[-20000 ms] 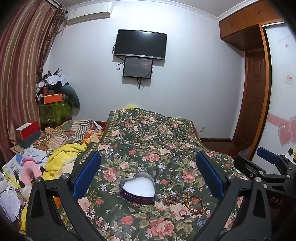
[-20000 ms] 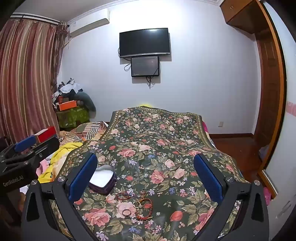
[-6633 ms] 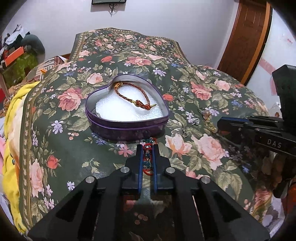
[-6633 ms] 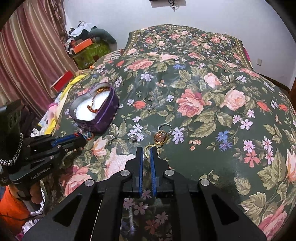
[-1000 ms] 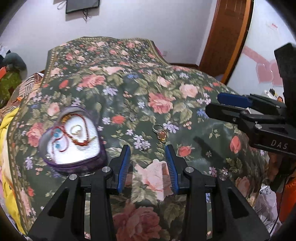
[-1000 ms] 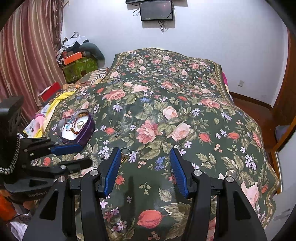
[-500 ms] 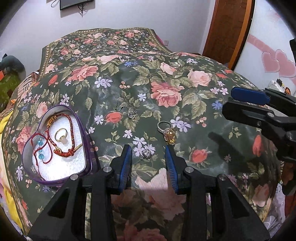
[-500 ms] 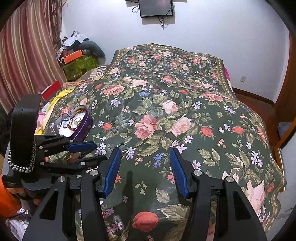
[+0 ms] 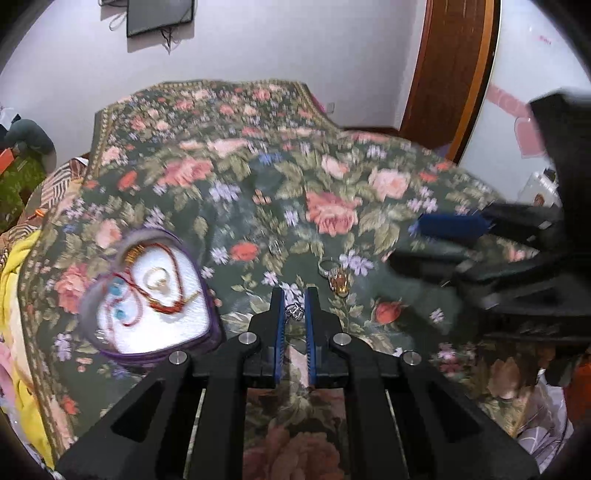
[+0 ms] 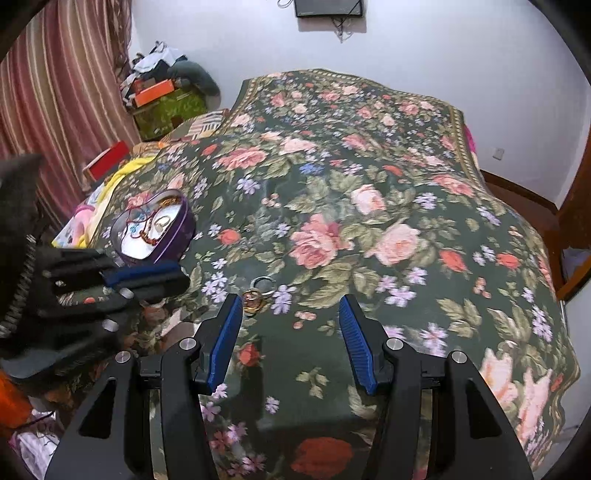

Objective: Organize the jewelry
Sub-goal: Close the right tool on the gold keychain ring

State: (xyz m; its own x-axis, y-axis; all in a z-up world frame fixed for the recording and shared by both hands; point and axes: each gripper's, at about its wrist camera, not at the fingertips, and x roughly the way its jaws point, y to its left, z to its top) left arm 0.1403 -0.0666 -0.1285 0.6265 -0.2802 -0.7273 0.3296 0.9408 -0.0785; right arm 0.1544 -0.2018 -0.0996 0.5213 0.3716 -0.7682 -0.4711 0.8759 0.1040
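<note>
My left gripper [image 9: 295, 295] is shut on a small silver jewelry piece [image 9: 295, 311] just above the floral bedspread [image 9: 332, 177]. The purple heart-shaped tin [image 9: 151, 295] lies to its left and holds red cord bracelets and a ring on white foam. An amber-stone ring [image 9: 337, 277] lies on the bedspread just right of the left gripper. Another small silver piece [image 9: 275, 246] lies farther back. My right gripper [image 10: 291, 306] is open above the bedspread, with the amber ring [image 10: 255, 295] by its left fingertip. The tin [image 10: 155, 229] and left gripper [image 10: 147, 277] show at its left.
The bed fills both views. Yellow bedding [image 9: 14, 280] and clutter lie off its left side, with striped curtains [image 10: 55, 92] and piled boxes [image 10: 162, 96] beyond. A wooden door [image 9: 450, 66] stands at the right. A TV [image 10: 328, 7] hangs on the far wall.
My left gripper has closed on the small silver piece that lay between its fingers and is moving, the view blurred. The right gripper stays open and has come lower, nearer the amber ring.
</note>
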